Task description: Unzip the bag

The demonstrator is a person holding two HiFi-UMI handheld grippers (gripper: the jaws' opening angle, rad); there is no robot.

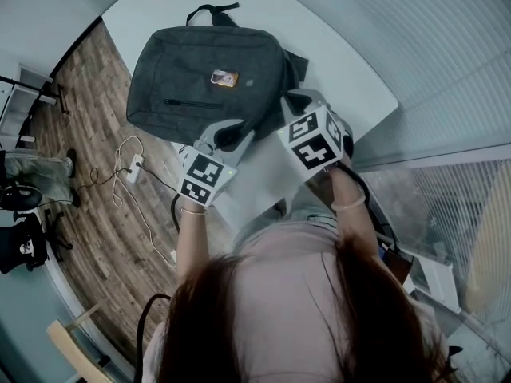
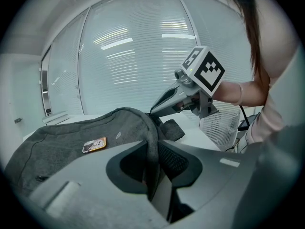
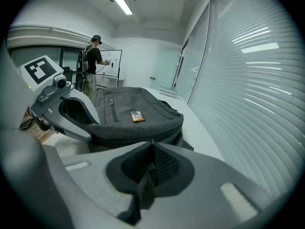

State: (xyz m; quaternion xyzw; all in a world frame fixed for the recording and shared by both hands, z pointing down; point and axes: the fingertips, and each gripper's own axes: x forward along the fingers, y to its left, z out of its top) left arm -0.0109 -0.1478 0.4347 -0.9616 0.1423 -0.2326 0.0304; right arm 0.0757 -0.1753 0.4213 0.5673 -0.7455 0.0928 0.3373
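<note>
The person's two forearms reach forward over a white table [image 1: 343, 70]. The left gripper [image 1: 226, 136] is clenched on the bag's near edge, with a fold of grey fabric pinched between its pads. Just to its right, the right gripper [image 1: 297, 100] is closed on a small dark zipper tab [image 3: 147, 175] at the bag's near right corner. The dark grey bag [image 1: 200, 54] lies flat on the table, with an orange label [image 1: 224, 77] on top. Left of the table, cables [image 1: 128, 166] trail across a wood floor [image 1: 88, 118].
</note>
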